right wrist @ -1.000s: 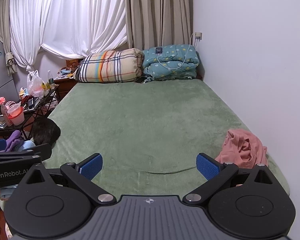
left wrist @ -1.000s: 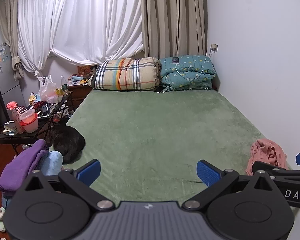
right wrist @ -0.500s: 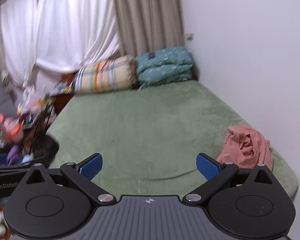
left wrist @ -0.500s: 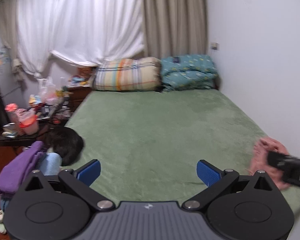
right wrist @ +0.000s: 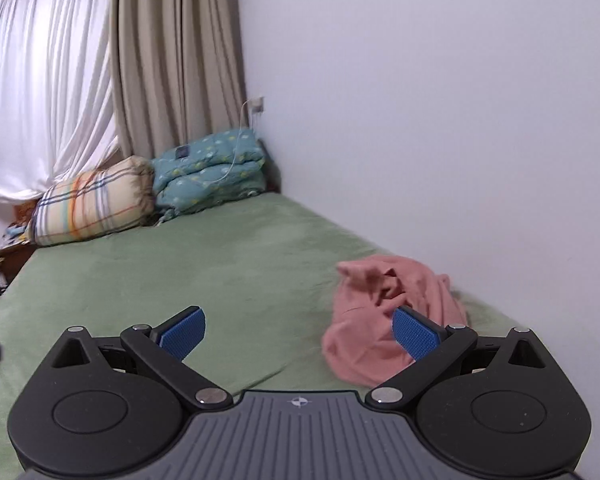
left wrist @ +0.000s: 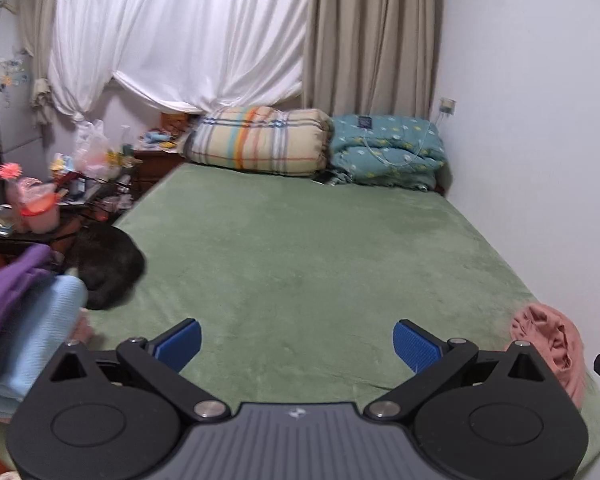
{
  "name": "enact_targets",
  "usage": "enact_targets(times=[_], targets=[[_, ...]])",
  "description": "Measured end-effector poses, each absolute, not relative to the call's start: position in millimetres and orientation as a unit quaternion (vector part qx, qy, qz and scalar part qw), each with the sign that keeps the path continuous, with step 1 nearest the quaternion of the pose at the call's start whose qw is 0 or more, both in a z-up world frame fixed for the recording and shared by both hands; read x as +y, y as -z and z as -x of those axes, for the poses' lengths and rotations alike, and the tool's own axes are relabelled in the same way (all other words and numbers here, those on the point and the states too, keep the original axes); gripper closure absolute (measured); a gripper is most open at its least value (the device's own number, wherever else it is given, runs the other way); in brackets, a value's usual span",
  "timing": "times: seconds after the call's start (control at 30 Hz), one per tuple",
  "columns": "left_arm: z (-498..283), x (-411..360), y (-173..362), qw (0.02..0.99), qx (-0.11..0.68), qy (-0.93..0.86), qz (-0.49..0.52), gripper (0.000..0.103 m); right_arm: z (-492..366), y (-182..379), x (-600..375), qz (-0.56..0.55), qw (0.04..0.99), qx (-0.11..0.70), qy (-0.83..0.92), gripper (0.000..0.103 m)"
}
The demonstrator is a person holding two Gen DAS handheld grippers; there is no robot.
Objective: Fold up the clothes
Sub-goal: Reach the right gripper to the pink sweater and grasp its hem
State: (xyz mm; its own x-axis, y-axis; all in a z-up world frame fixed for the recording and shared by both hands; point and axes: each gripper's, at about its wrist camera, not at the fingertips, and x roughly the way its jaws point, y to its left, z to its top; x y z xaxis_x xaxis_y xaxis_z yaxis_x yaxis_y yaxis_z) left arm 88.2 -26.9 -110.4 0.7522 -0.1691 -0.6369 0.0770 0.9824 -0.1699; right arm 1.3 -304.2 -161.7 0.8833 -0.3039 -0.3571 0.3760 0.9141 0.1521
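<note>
Both grippers, left (left wrist: 297,343) and right (right wrist: 299,332): jaws wide apart, empty. Crumpled pink garment (right wrist: 384,322) near bed's (right wrist: 204,276) right edge.

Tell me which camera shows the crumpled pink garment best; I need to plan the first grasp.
The right wrist view: the pink garment lies close and nearly whole, just past the open right gripper. The left wrist view shows it small at the edge, partly hidden.

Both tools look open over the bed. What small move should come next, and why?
Probably ease the right tool forward and down onto the crumpled pink garment, then close on an edge. It lies bunched near the wall on the green bed, unfolded, with neither tool gripping anything; the left tool is farther from it.
</note>
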Motion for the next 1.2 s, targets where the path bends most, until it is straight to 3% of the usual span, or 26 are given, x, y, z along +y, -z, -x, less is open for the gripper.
enact_targets(times=[0.27,0.5,0.57,0.67,0.87,0.9,0.93,1.0,1.2], targets=[[-118.3,-23.9,158.8,0.91,0.372,0.058,0.176,0.0,-22.8,241.9,-368.7,-0.124,0.963,0.126,0.205,0.002],[-132.8,-19.6,180.6,0.931,0.354,0.026,0.085,0.001,-89.3,279.3,-431.0,-0.084,0.954,0.197,0.208,0.007],[-136.2,-8.5,185.3,0.918,0.381,0.015,0.111,0.001,-110.8,285.8,-439.3,-0.048,0.954,0.213,0.205,0.015],[-140.6,8.1,192.2,0.896,0.419,-0.003,0.149,0.001,-144.1,295.5,-452.1,-0.009,0.95,0.25,0.185,0.04],[-145.4,32.7,199.0,0.888,0.424,-0.038,0.172,0.001,-188.0,317.0,-486.2,-0.058,0.924,0.351,0.14,0.042],[-145.4,35.6,199.2,0.888,0.424,-0.037,0.174,0.0,-195.4,320.5,-491.9,-0.066,0.918,0.368,0.132,0.052],[-145.5,38.6,199.4,0.887,0.424,-0.036,0.177,0.0,-202.7,324.1,-497.6,-0.074,0.912,0.384,0.124,0.094],[-145.5,44.5,199.8,0.887,0.424,-0.035,0.181,0.0,-208.2,328.4,-502.2,-0.088,0.905,0.403,0.103,0.1],[-145.7,62.3,200.9,0.885,0.423,-0.03,0.194,0.0,-164.9,292.8,-437.4,-0.071,0.935,0.347,-0.005,0.1]])
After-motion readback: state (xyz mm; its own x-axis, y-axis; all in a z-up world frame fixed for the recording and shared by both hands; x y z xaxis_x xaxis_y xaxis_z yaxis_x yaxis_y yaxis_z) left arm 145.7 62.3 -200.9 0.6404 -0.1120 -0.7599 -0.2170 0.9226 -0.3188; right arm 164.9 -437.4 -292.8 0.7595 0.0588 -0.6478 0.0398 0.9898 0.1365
